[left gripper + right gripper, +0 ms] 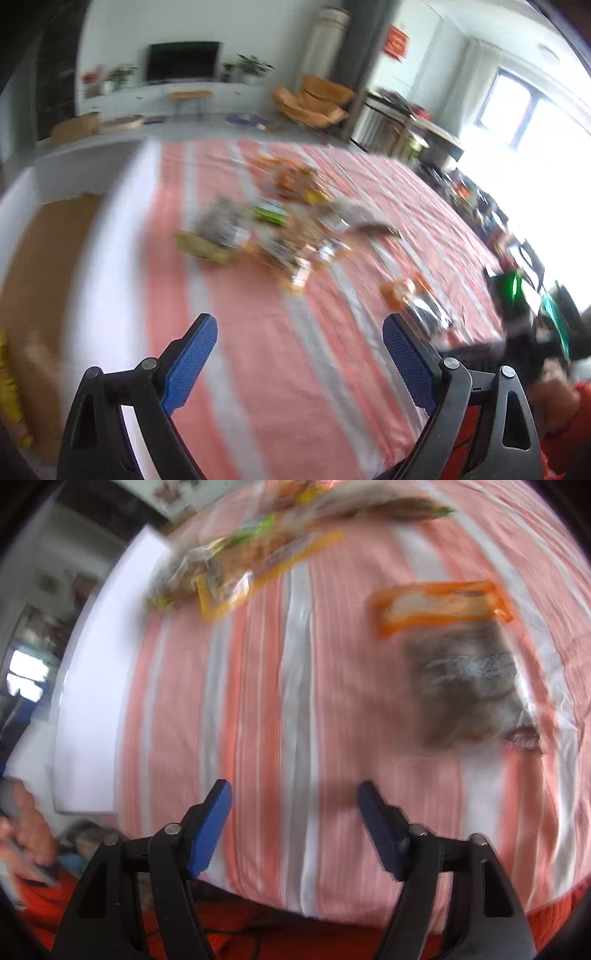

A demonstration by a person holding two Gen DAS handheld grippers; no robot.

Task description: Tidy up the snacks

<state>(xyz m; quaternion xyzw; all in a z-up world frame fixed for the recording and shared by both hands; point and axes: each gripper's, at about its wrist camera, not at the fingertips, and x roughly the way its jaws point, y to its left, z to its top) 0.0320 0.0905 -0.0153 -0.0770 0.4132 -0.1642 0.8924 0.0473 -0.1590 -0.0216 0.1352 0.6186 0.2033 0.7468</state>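
Two tools, left point(299, 345) and right point(295, 812), are held open and empty above the striped bench point(258, 701). Approach step judged: snacks point(266, 229) piled mid-bench, one packet point(461, 657) nearer. Next, a descent onto one is needed.

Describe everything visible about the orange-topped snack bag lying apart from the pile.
The orange-topped snack bag lies flat on the pink-and-white striped cloth, apart from the snack pile. It has an orange header strip above a clear plastic body showing dark contents with pale print. Blur hides the lettering. Nothing touches it but the cloth.
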